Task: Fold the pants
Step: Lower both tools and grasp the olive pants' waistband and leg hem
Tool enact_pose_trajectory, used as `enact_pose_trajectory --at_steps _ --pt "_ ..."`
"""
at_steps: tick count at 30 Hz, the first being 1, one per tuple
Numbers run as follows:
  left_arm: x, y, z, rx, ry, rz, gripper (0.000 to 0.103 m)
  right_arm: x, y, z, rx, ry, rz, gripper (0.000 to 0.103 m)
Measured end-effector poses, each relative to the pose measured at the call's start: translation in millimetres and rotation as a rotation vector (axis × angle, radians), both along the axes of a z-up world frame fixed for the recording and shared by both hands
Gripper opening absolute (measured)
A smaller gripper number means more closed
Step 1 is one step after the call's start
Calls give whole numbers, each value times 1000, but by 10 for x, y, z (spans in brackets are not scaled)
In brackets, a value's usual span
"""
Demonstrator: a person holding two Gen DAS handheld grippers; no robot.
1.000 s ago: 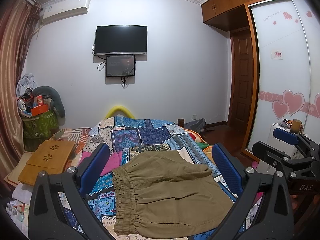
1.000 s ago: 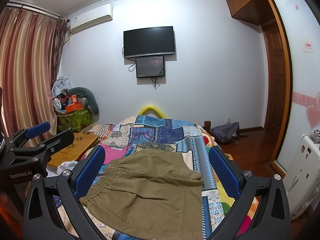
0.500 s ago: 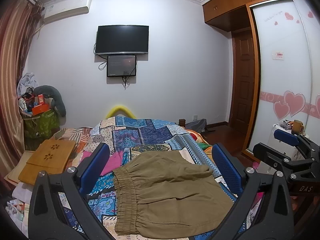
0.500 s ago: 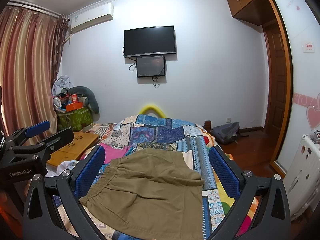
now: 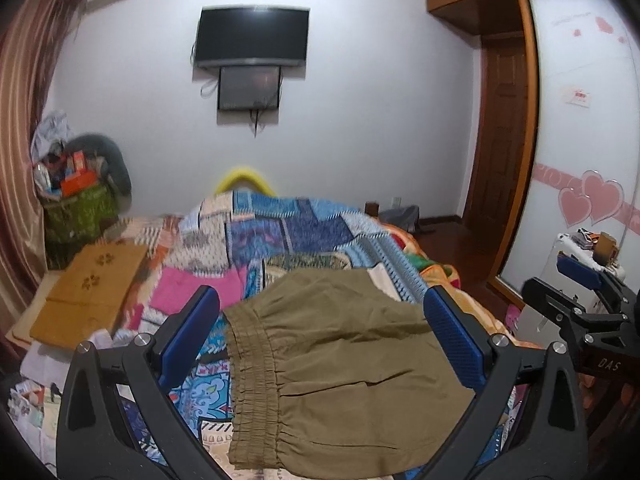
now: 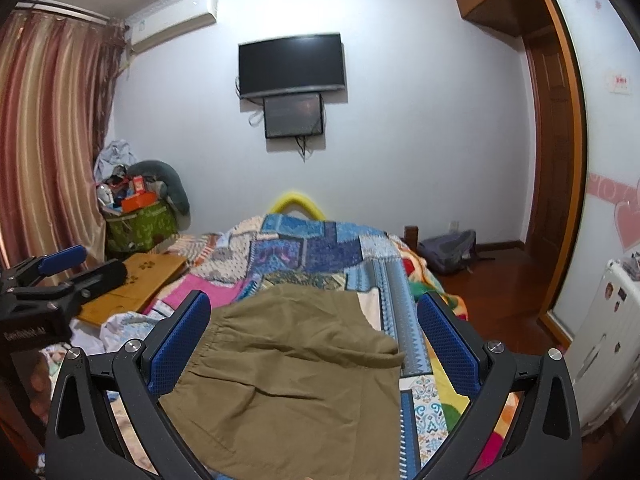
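Olive-brown short pants point(image 5: 336, 364) lie folded on the patchwork bedspread point(image 5: 296, 236), elastic waistband to the left. They also show in the right wrist view point(image 6: 292, 376). My left gripper point(image 5: 320, 324) is open and empty, held above the pants. My right gripper point(image 6: 312, 328) is open and empty, also above the pants. The right gripper shows at the right edge of the left wrist view point(image 5: 580, 300). The left gripper shows at the left edge of the right wrist view point(image 6: 52, 276).
A wooden lap tray point(image 5: 88, 296) lies on the bed's left side. A green basket of clutter point(image 6: 140, 220) stands by the curtain. A TV point(image 6: 292, 64) hangs on the far wall. A wardrobe point(image 5: 580, 140) and door stand right; a bag point(image 6: 448, 252) lies on the floor.
Both views have tipped slightly downward and nearer the bed. The pants lie unchanged and both grippers stay open.
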State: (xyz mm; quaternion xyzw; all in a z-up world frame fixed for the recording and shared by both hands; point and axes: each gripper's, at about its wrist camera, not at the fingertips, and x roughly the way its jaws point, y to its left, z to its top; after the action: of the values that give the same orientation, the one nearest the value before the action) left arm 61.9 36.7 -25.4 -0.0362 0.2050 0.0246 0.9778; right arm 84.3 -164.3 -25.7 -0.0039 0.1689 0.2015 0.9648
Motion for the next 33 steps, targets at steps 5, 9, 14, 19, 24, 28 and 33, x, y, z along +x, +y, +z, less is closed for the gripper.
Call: enact_pose_trajectory --at_steps 5,9,14,19,24,28,33 --pt "450 261 -278 -14 92 58 103 382 -63 -283 -51 77 -33 103" --pt "817 484 -558 0 171 116 103 740 -167 -580 -138 142 -79 103" --pt "1252 706 -1020 74 287 164 103 1095 -294 -942 -199 263 -96 103" --pt "1522 896 -1427 14 436 123 103 1416 -347 -1324 -228 374 -90 103" --pt "1690 932 -1627 1 512 63 102 1713 -356 -1621 -224 463 -80 96" --pt "1816 923 -1764 -11 592 12 82 1909 -353 -1801 -211 517 -44 79" --pt "1897 973 -1926 -37 649 -2 75 2104 -309 -1957 -172 580 16 66"
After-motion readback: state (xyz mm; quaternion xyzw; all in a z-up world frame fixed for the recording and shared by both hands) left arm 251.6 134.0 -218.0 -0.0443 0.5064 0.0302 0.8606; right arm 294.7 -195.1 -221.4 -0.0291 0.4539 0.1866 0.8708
